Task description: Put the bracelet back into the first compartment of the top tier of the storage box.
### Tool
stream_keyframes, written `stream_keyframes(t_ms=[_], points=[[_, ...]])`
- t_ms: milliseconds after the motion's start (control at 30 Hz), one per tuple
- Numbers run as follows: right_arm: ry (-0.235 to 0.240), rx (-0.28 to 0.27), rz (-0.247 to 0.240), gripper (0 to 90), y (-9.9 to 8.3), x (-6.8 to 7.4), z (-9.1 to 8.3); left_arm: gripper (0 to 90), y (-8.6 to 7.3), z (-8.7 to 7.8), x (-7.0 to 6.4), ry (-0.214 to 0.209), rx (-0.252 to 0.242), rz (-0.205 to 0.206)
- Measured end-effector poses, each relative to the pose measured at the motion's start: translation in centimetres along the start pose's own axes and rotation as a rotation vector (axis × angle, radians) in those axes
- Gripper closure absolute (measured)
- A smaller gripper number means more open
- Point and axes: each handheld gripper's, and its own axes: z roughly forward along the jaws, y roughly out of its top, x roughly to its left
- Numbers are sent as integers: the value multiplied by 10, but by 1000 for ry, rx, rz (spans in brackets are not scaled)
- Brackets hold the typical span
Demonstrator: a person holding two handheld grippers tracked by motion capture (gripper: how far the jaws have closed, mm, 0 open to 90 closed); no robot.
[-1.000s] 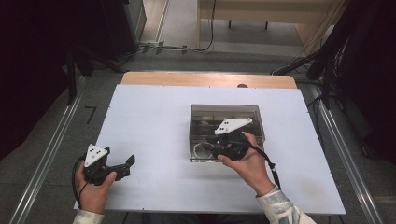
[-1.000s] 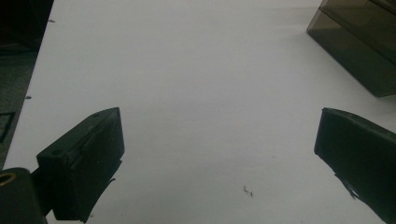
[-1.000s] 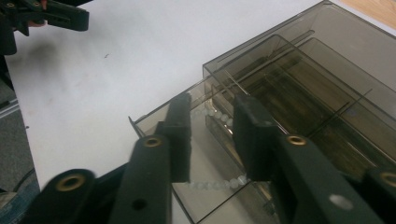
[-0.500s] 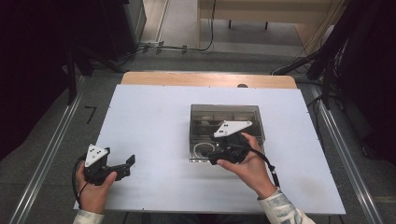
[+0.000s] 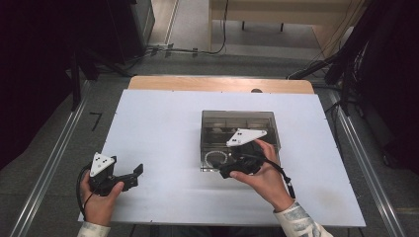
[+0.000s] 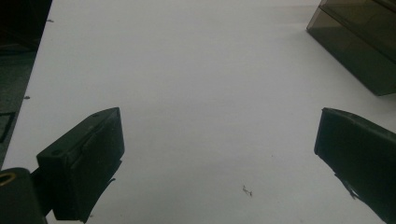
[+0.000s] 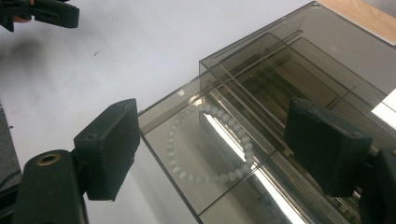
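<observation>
Right gripper view | bead bracelet (image 7: 210, 144): pale, round, flat in smoky box (image 7: 299, 70) | right gripper (image 7: 212, 149): wide open, empty

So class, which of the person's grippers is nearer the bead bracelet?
The right gripper: it hangs open just above the bead bracelet in the smoky box. The left gripper is far off.
</observation>
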Motion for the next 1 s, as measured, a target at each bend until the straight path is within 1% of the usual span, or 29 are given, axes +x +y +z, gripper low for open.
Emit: stream_keyframes(t_ms=[267,400,567,767,1000], points=[[-23,-18,9,170,-1,-4,-9,17,0,0,0,1,1,0],[-19,-12,11,170,-3,-6,-13,17,0,0,-1,0,0,1],[-40,-21,24,170,-7,-8,-19,17,0,0,0,1,0,-2],[-64,-41,32,170,-16,-14,-31,17,0,0,0,1,3,1],[-82,-56,61,170,-32,-23,-44,17,0,0,-1,-1,6,4]])
